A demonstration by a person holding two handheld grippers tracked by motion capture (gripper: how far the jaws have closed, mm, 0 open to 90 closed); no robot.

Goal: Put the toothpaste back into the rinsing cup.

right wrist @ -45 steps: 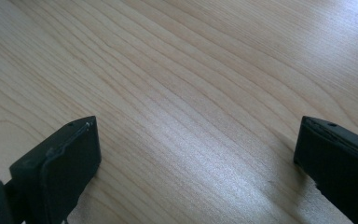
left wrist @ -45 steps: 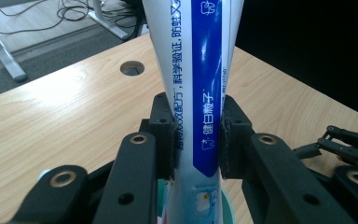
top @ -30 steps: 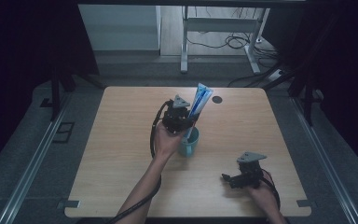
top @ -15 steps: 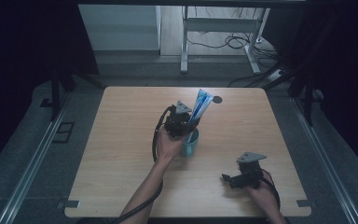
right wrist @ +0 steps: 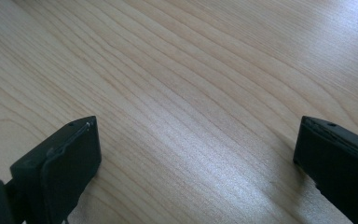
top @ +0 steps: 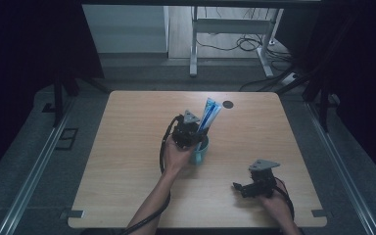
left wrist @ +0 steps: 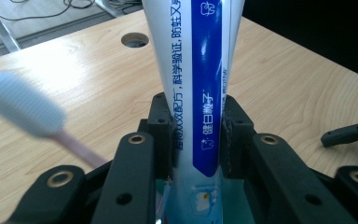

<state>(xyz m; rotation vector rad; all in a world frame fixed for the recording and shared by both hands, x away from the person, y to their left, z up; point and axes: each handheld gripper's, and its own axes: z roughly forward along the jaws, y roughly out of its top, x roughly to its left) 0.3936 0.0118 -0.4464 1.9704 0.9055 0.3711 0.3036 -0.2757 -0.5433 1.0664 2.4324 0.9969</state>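
The left gripper (top: 192,133) has its fingers (left wrist: 164,122) clamped on a toothpaste tube (left wrist: 204,84). The tube stands nearly upright, long axis vertical, its flat end up and leaning slightly away, its lower end in a teal cup (top: 199,152) mid-table (top: 127,147). A toothbrush (left wrist: 23,107) rises beside it. The right gripper (top: 242,188) rests near the table's front edge, fingers (right wrist: 60,163) spread wide and empty.

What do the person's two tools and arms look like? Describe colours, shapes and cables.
Both tools, left tool and right tool, are black with two blocky jaws, round metal-ringed screw holes, and a grey three-cornered plate on top. A black cable trails from each. The forearms are bare, with no sleeves in sight.
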